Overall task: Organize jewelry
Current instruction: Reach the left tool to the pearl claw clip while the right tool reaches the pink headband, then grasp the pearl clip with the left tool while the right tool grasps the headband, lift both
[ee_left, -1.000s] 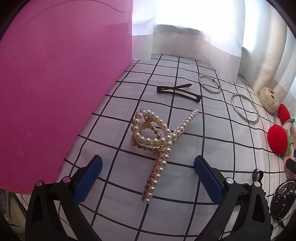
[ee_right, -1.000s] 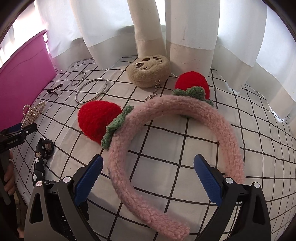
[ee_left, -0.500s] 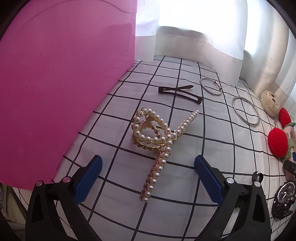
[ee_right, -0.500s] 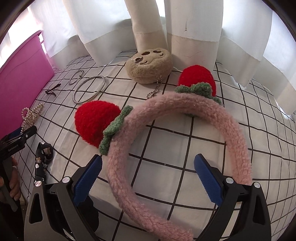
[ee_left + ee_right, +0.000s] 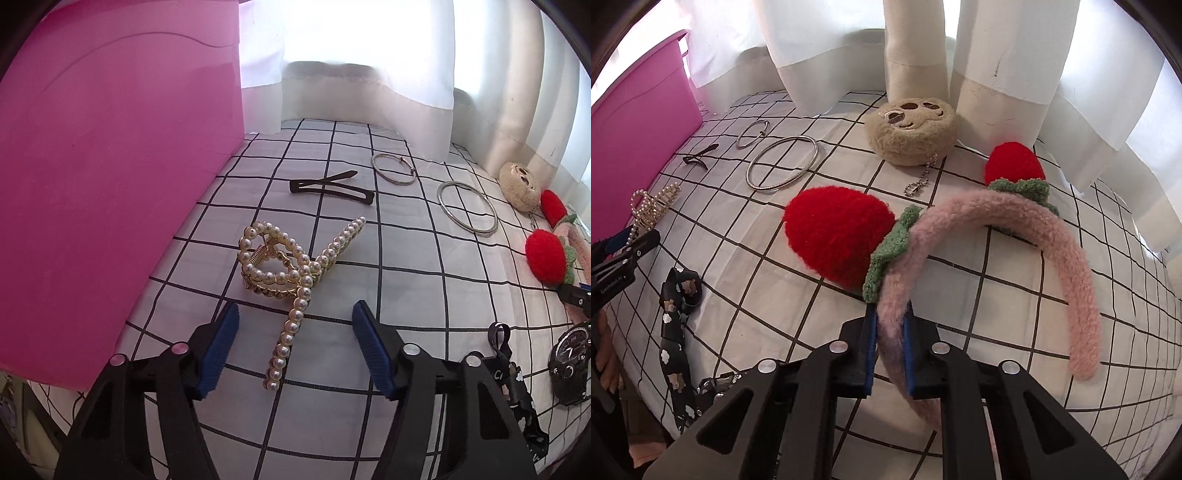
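A pearl hair claw (image 5: 291, 269) lies on the checked cloth, its long pearl arm reaching between the blue pads of my left gripper (image 5: 295, 347), which is open around it without touching. My right gripper (image 5: 889, 354) is shut on the pink fuzzy headband (image 5: 1015, 229) with two red strawberries (image 5: 834, 236), gripping its left leg. The pearl claw also shows in the right wrist view (image 5: 652, 206). A pink bin (image 5: 103, 184) stands just left of the claw.
A black hair clip (image 5: 332, 188), a small silver ring (image 5: 393, 173) and a large silver bangle (image 5: 467, 212) lie beyond the claw. A beige plush pouch (image 5: 910, 133) sits by the curtain. A black lanyard (image 5: 677, 332) and a watch (image 5: 570, 358) lie near the front edge.
My right gripper has closed on the headband's left leg. My left gripper has narrowed its jaws around the pearl claw's arm and moved slightly forward.
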`<move>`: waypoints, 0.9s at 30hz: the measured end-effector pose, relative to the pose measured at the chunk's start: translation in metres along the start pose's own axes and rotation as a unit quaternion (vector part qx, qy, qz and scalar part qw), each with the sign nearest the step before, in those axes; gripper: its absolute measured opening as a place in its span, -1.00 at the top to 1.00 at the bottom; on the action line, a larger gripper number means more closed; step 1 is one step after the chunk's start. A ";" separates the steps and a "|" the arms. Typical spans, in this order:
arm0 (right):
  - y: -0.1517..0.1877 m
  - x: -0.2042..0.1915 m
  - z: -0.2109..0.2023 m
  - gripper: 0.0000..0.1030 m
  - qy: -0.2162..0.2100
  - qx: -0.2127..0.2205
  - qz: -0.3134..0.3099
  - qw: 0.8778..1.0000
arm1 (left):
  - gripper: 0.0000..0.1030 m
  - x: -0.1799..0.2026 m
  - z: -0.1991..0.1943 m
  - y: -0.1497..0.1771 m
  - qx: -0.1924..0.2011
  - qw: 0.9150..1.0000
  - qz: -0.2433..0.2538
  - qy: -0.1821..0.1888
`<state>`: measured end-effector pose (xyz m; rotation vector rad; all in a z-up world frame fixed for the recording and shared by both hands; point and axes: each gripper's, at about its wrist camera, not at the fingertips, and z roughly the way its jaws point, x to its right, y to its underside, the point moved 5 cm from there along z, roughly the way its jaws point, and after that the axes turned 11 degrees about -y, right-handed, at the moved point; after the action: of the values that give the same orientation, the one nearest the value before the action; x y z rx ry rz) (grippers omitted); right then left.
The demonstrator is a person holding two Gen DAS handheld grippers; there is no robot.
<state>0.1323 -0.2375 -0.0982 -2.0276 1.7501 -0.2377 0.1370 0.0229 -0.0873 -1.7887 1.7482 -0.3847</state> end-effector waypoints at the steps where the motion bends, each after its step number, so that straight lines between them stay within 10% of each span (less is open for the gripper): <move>1: 0.000 -0.001 0.000 0.80 -0.004 0.003 0.001 1.000 | 0.32 0.000 -0.001 0.000 0.002 1.000 0.002 -0.001; 2: 0.001 -0.002 -0.002 0.81 -0.003 0.008 0.001 1.000 | 0.70 0.000 -0.002 0.000 0.001 1.000 0.003 -0.005; 5: 0.004 -0.001 -0.008 0.83 -0.009 0.030 0.006 1.000 | 0.83 -0.001 -0.002 -0.001 0.001 1.000 0.001 0.004; 27: 0.009 -0.033 -0.112 0.83 -0.115 0.200 0.037 0.972 | 0.85 -0.032 -0.109 -0.013 0.110 0.988 -0.032 0.104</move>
<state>0.0721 -0.2313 0.0015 -1.6282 1.4913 -0.2918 0.0801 0.0301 0.0116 -1.6987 1.7129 -0.7859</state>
